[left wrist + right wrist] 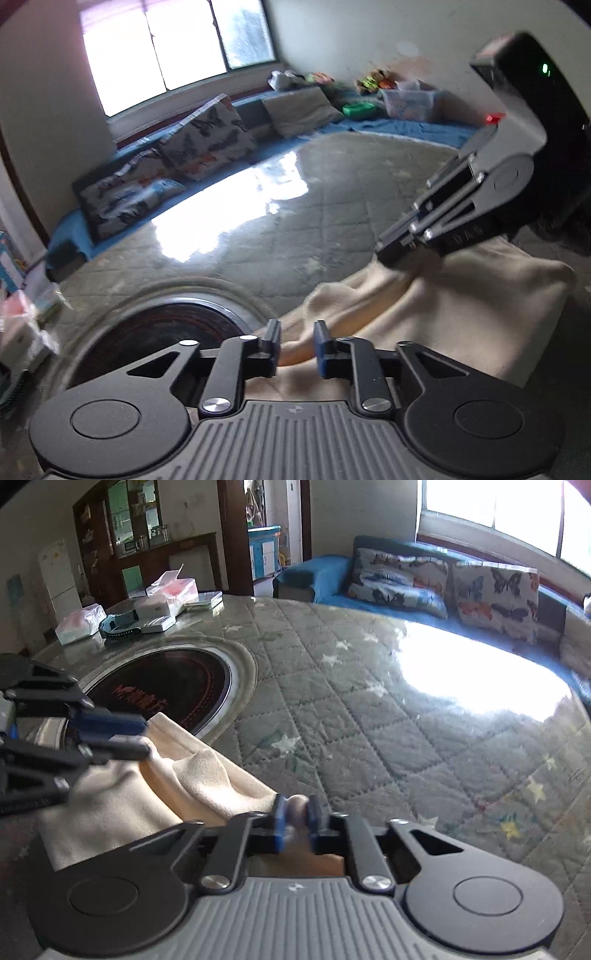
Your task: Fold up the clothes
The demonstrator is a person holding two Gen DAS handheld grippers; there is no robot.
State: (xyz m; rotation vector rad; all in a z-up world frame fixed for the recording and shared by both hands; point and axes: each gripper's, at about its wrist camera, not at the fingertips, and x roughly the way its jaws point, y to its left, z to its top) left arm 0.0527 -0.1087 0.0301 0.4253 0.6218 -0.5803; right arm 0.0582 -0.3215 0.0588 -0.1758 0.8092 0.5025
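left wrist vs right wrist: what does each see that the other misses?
Left wrist only: a clear bin and toys against the far wall.
Right wrist only: tissue packs, a watch and a box on the table's far end, plus a cabinet behind.
Both: the cream cloth, both tools gripping it, the quilted table, the round cooktop, butterfly cushions, the window.

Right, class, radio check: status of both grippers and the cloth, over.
Left gripper shut on cloth edge. Right gripper shut on a bunched corner. Cloth partly lifted off table, near the black hob. Nothing blocking.
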